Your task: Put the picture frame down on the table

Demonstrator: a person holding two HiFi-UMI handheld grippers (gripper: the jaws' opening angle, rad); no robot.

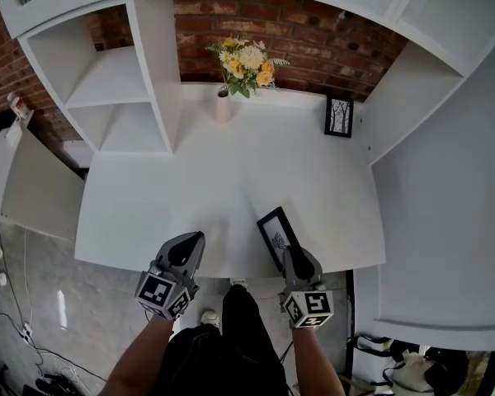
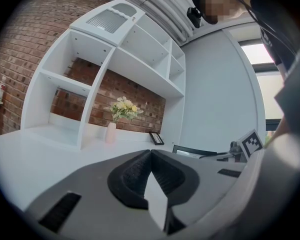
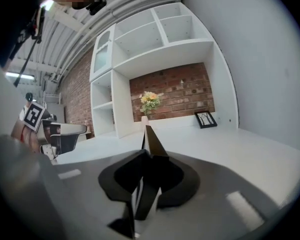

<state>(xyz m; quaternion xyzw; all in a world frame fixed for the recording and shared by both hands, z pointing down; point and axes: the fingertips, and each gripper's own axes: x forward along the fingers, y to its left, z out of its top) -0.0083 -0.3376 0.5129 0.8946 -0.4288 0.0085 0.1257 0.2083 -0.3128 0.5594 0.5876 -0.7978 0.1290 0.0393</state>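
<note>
Dark trousers (image 1: 231,337) and two bare forearms (image 1: 144,361) fill the bottom of the head view.
- left gripper (image 1: 195,239): low left, tips just over the near edge of the white bench (image 1: 198,188). Nothing at its tips.
- right gripper (image 1: 292,252): low right, clamped on the near end of a black picture frame (image 1: 275,230).
- The picture frame slants away over the bench's near edge. Cannot tell whether its far end touches the surface.
- Back of the bench: a pale vase (image 1: 223,106) of yellow and white flowers (image 1: 245,60) against the brick wall (image 1: 313,35). A second frame (image 1: 339,116) stands upright well to the right of the vase.
- White shelving (image 1: 115,89) on the left.

Left gripper view:
- Jaws pressed together at the tips, holding nothing.
- Beyond them lie the bench, shelving, vase and flowers.
- To the right, the picture frame shows as a thin dark slab near bench level. The right gripper's marker cube (image 2: 251,144) is behind it.

Right gripper view:
- Jaws closed on the picture frame, whose black edge rises as a narrow wedge from between the pads.
- The second frame leans at the back wall on the right, and the flowers stand just above the wedge's tip.
- The left gripper's cube shows at far left.
</note>
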